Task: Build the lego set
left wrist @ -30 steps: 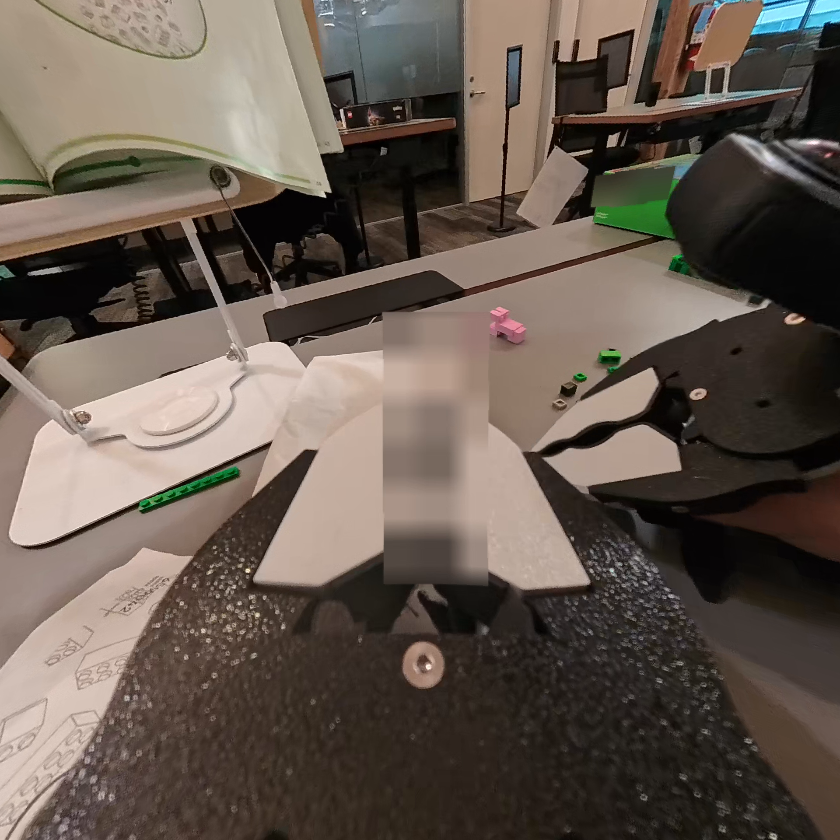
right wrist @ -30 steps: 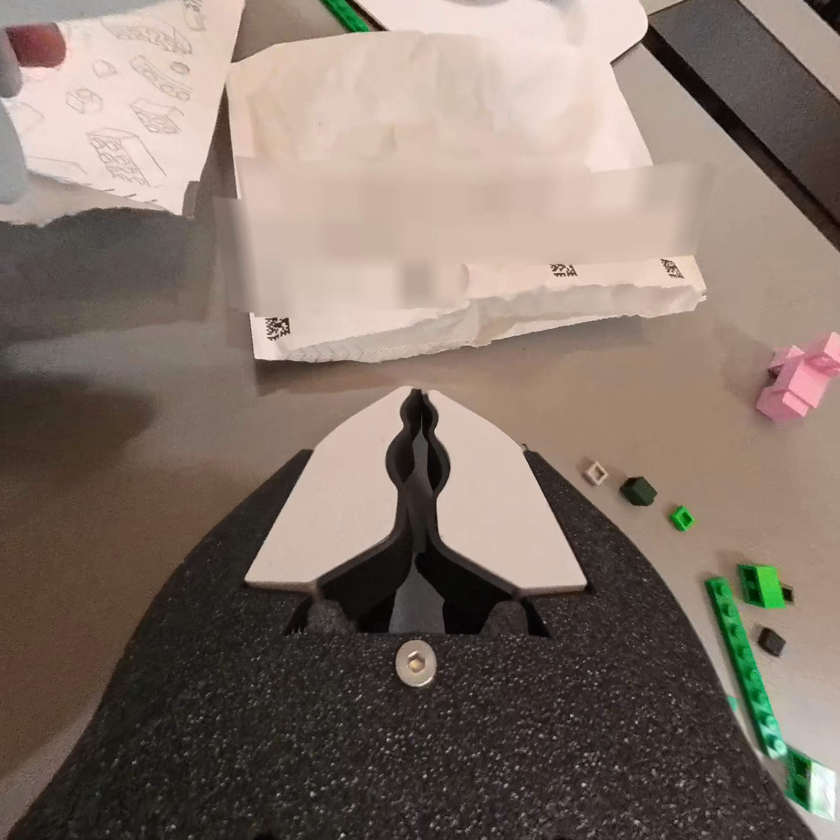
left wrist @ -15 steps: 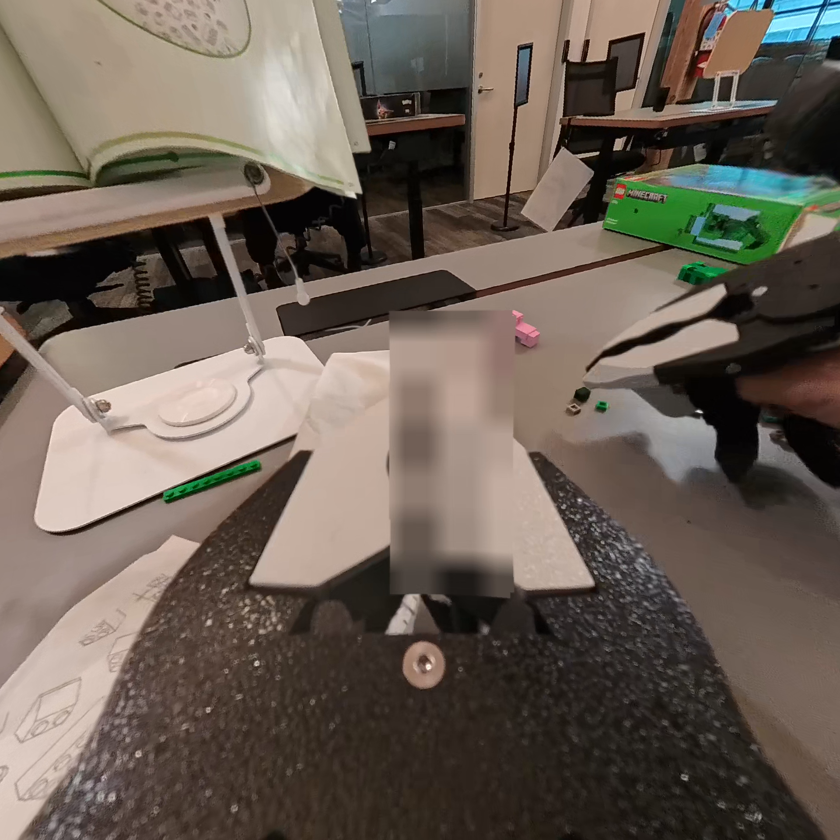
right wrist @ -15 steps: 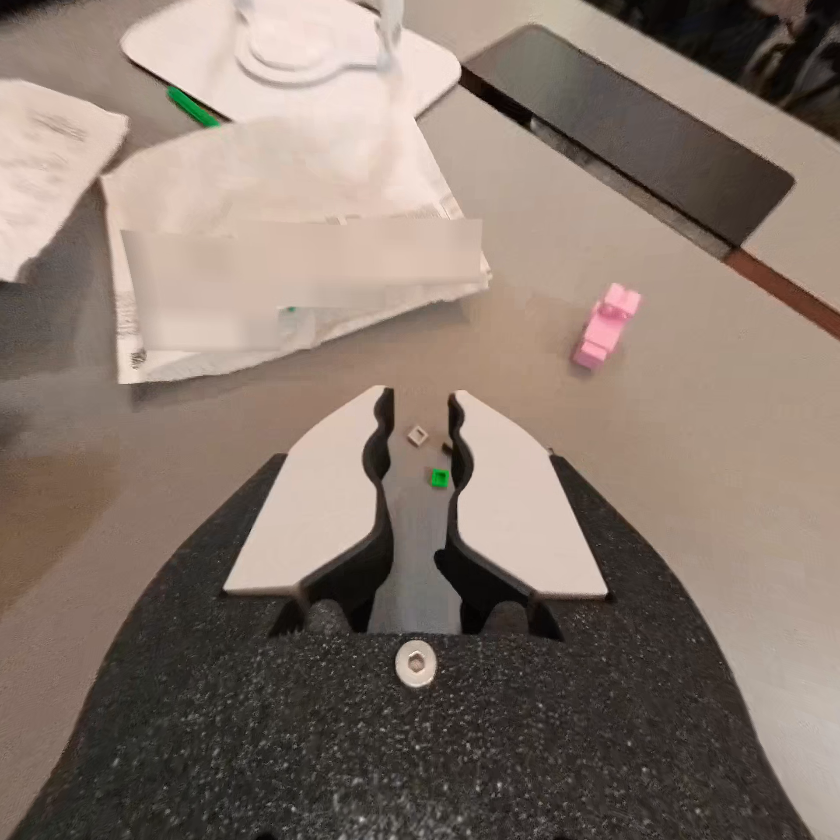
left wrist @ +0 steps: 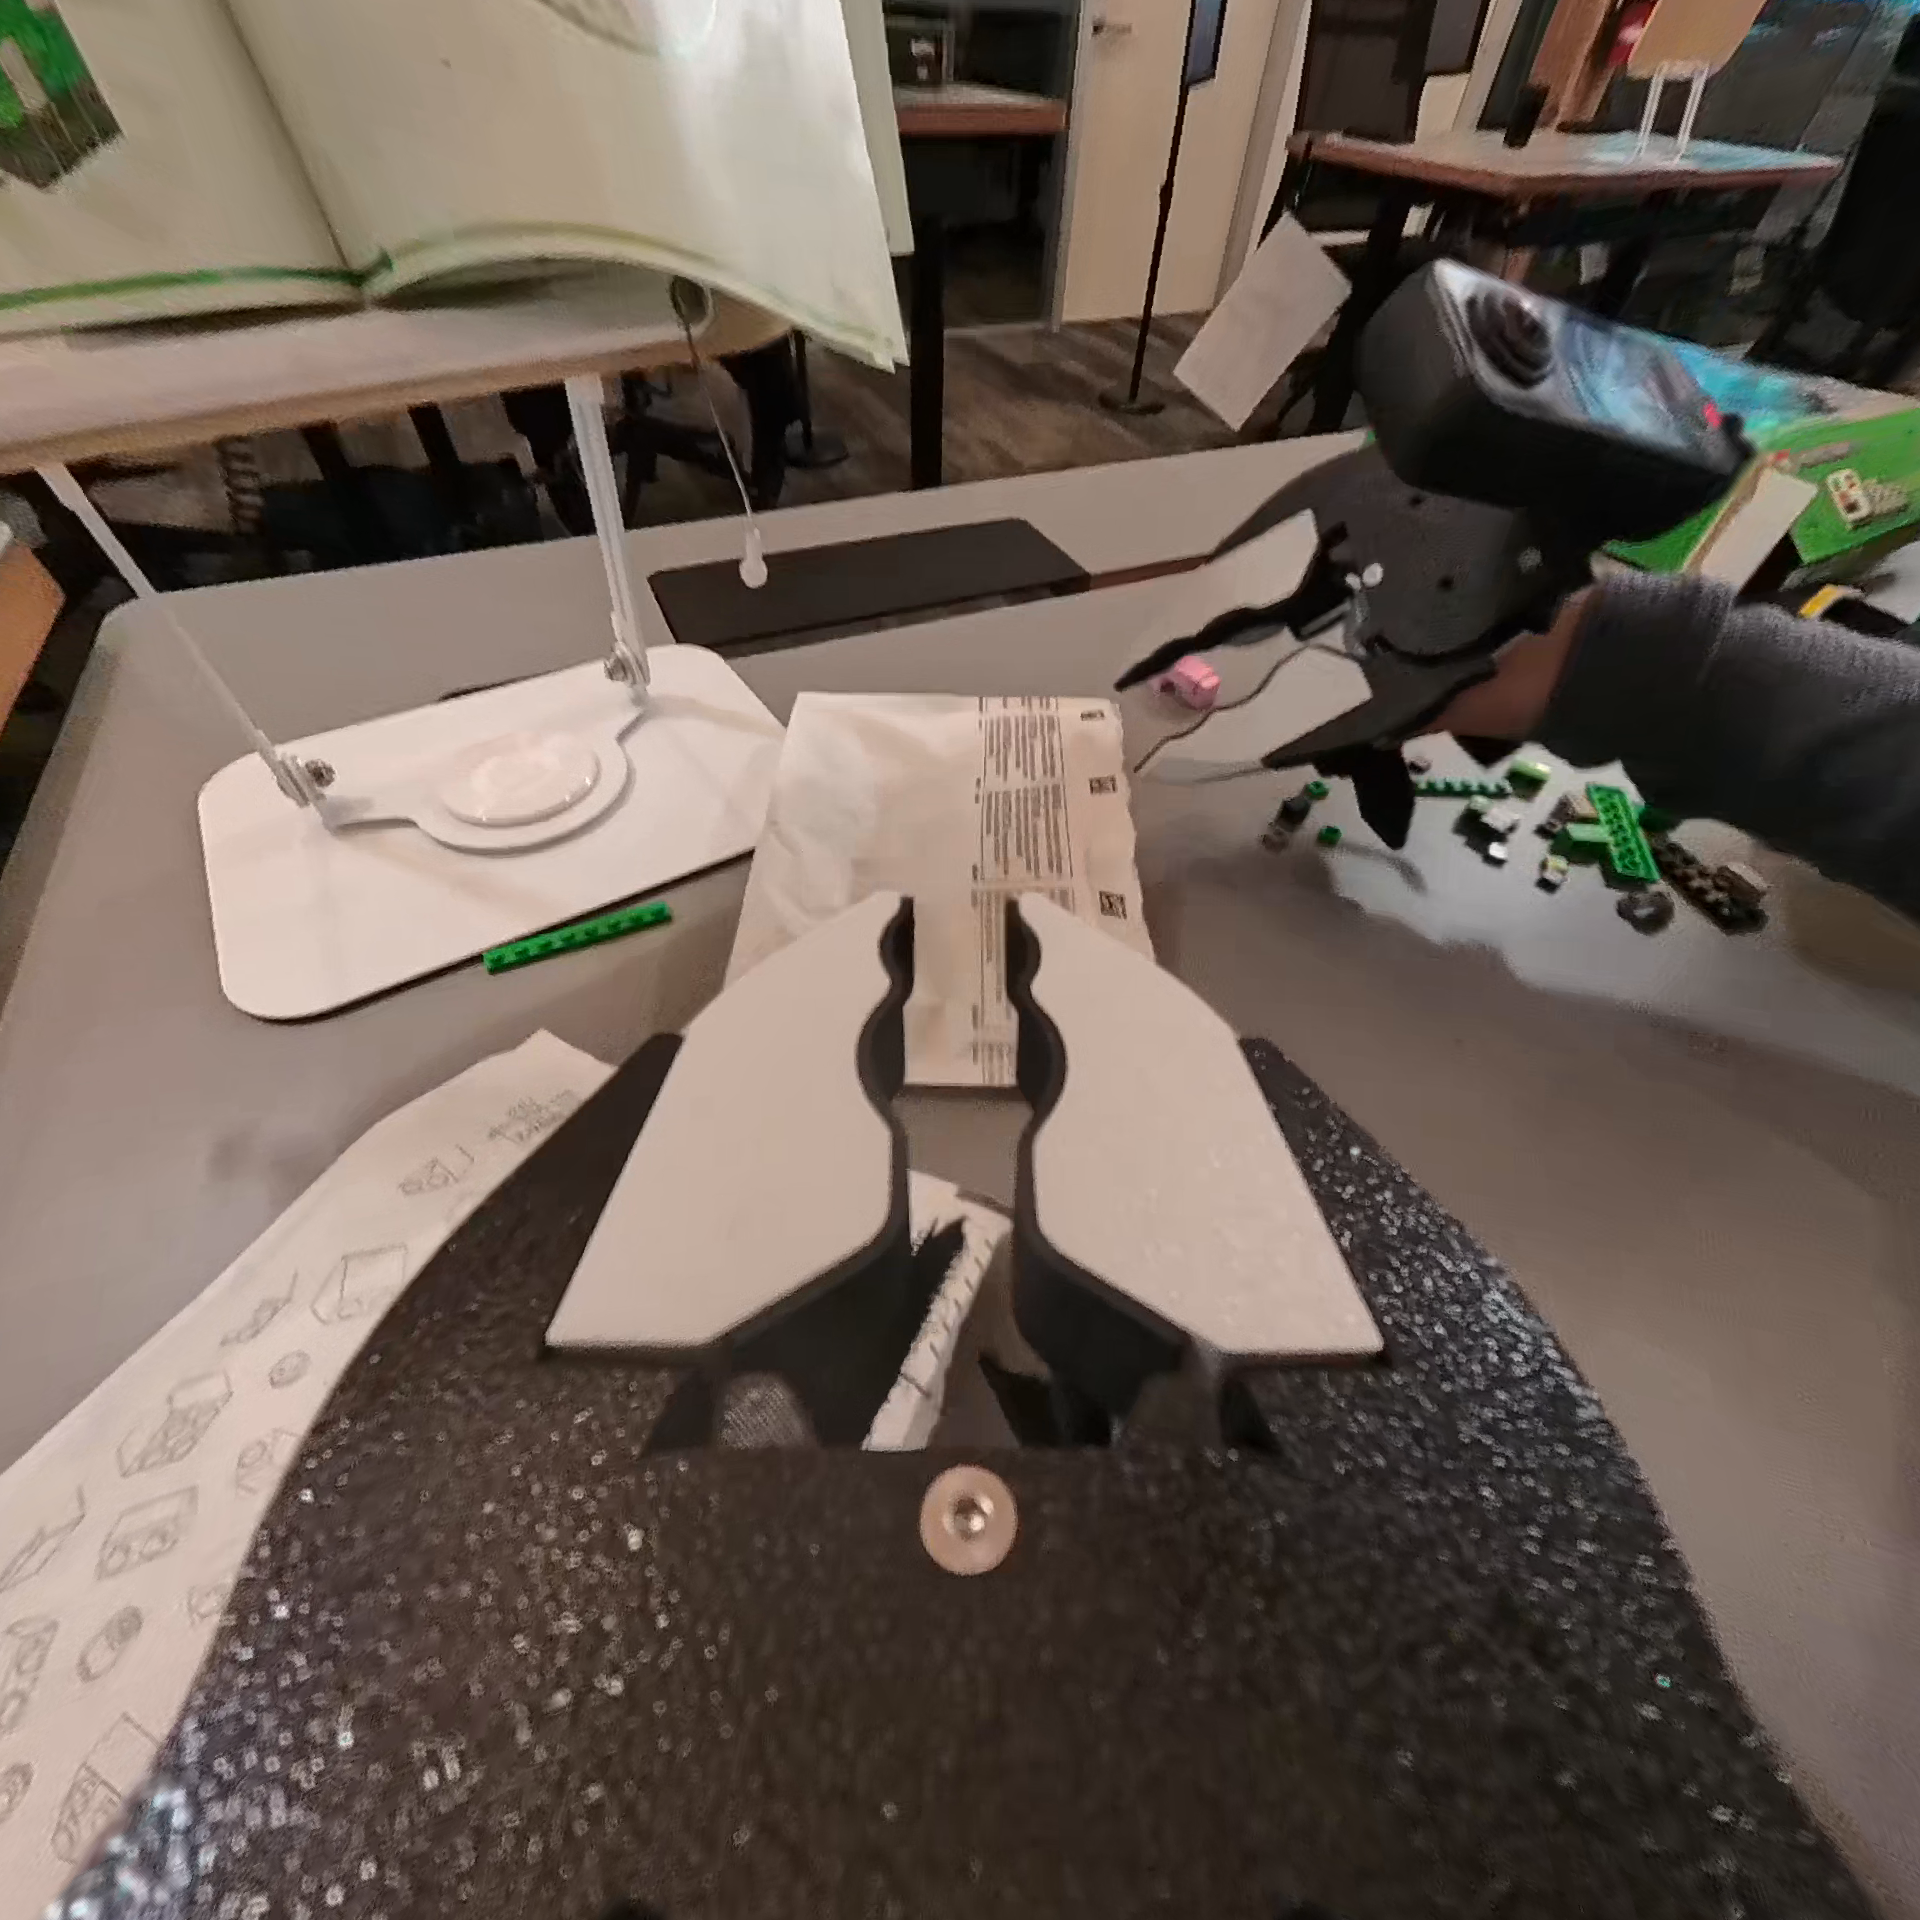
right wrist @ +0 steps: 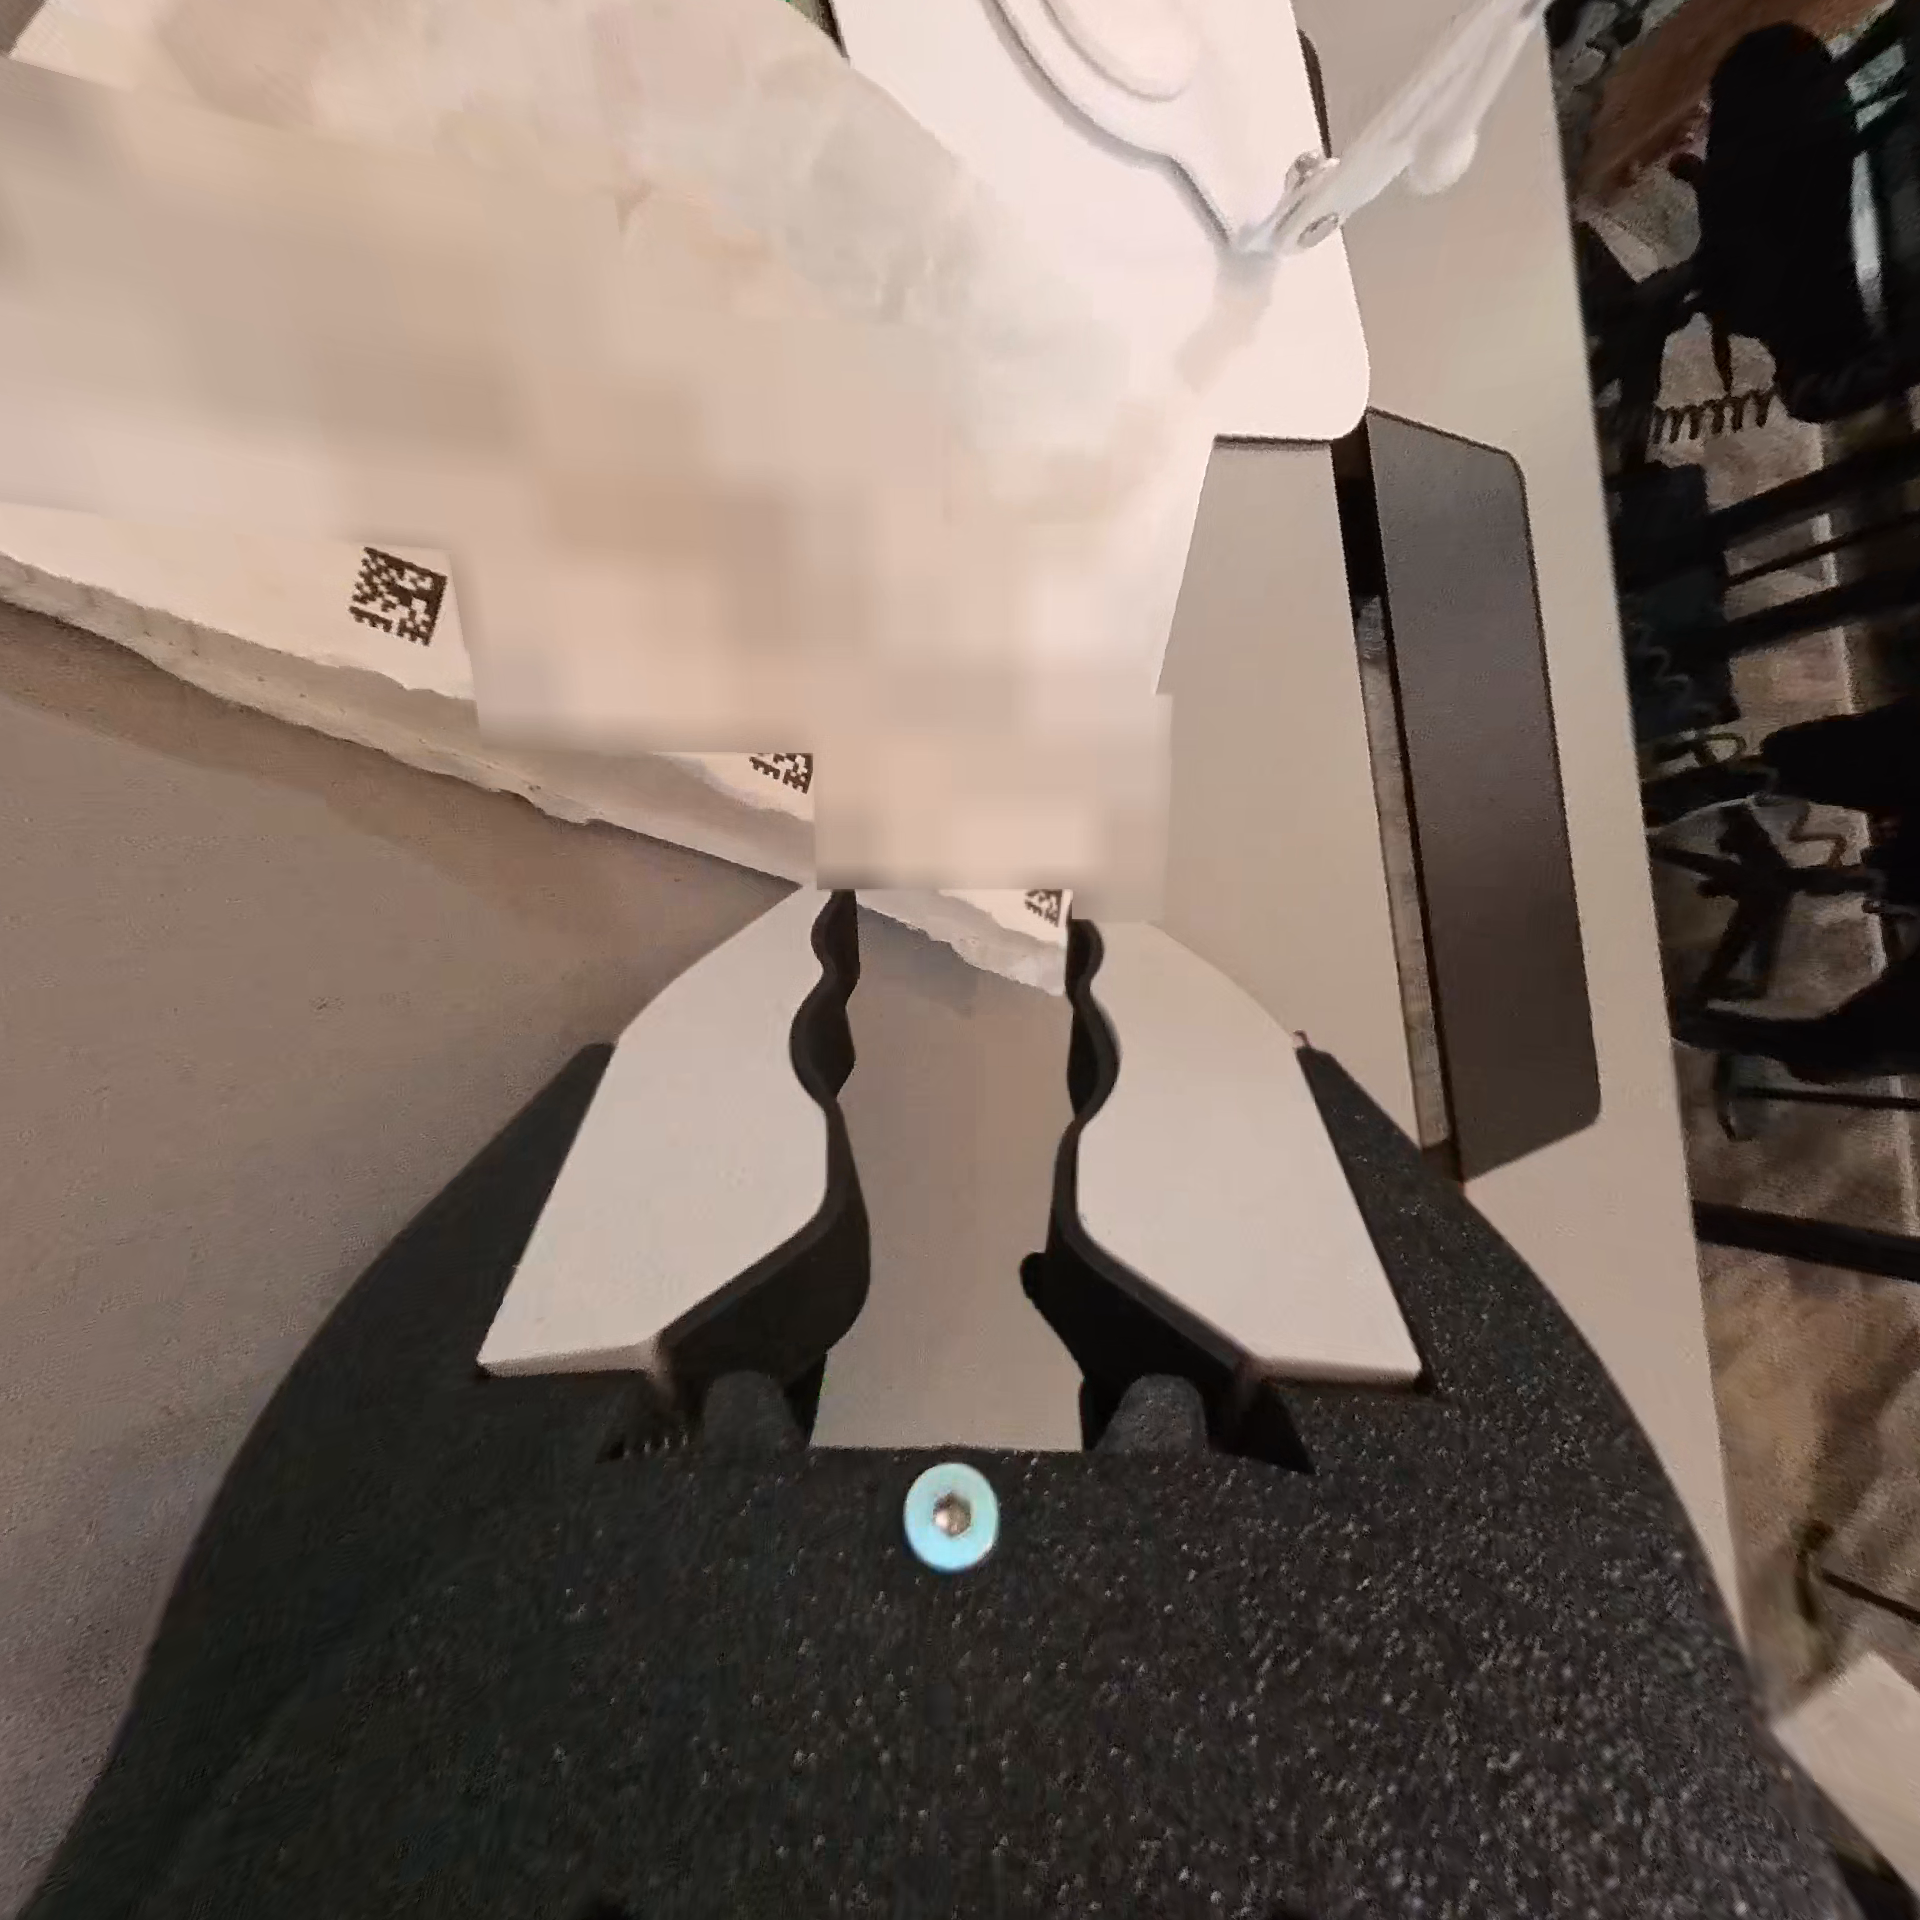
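R gripper [right wrist: 961, 935] now gaping, empty, swinging to paper bag [right wrist: 623, 364] at 12 | L gripper [left wrist: 961, 925] parting, empty | bricks [left wrist: 1600, 831] untouched, build stalling.

Right gripper [right wrist: 961, 914], black textured body with two pale grey finger plates: jaws parted, nothing between them, grey tabletop [right wrist: 260, 1039] showing through the gap. White crumpled paper bag [right wrist: 623, 260] with small square black printed codes lies on the tabletop just beyond the fingertips, its torn edge nearest them. Flat white stand base [right wrist: 1278, 343] lies beyond the bag, partly under it. Black rectangular pad [right wrist: 1475, 790] lies right of the bag, at the table's edge.
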The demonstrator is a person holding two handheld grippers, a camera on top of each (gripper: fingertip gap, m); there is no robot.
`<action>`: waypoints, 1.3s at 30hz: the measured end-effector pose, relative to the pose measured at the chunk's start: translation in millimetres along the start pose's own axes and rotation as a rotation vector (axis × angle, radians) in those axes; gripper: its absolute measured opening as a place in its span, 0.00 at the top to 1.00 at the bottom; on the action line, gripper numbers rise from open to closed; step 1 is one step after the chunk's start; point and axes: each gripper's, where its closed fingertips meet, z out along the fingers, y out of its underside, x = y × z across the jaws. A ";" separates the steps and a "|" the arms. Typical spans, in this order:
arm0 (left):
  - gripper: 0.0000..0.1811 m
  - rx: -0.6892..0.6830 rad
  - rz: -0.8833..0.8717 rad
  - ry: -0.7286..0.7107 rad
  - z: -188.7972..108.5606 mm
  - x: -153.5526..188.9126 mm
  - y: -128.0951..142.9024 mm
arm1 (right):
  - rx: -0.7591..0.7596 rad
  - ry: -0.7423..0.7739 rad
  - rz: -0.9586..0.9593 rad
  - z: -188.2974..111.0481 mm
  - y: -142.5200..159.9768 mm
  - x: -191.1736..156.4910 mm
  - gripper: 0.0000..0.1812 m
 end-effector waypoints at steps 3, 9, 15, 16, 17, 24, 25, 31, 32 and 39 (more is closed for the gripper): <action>0.86 -0.074 0.019 0.037 8.4 15.9 15.3 | 0.022 -0.038 -0.049 5.2 -1.9 -2.5 0.78; 0.79 -0.164 0.065 0.077 37.2 46.6 35.3 | 0.089 0.006 -0.172 12.7 -18.4 -1.0 0.93; 0.75 -0.203 0.090 0.003 55.8 46.7 42.5 | 0.108 0.046 -0.044 2.1 -34.0 -5.2 1.00; 0.74 -0.218 0.107 -0.015 58.9 46.1 44.8 | 0.109 0.056 -0.024 -2.0 -36.5 -6.7 1.00; 0.72 -0.236 0.132 -0.040 61.6 44.4 47.7 | 0.108 0.061 0.002 -5.9 -38.8 -8.9 1.00; 0.69 -0.359 0.335 -0.190 71.2 32.5 68.2 | 0.144 0.030 0.236 -31.1 -49.4 -32.0 1.00; 0.73 -0.367 0.378 -0.234 69.7 27.5 67.8 | 0.161 0.025 0.254 -34.0 -50.8 -33.5 1.00; 0.97 -0.383 0.459 -0.293 63.9 20.3 61.2 | 0.212 0.020 0.263 -42.3 -46.7 -41.1 0.95; 1.00 -0.384 0.452 -0.285 64.1 20.2 60.4 | 0.226 0.029 0.257 -43.5 -45.6 -42.2 0.94; 1.00 -0.364 0.309 -0.218 64.4 17.6 52.7 | 0.239 0.095 0.328 -49.4 -25.7 -39.0 0.78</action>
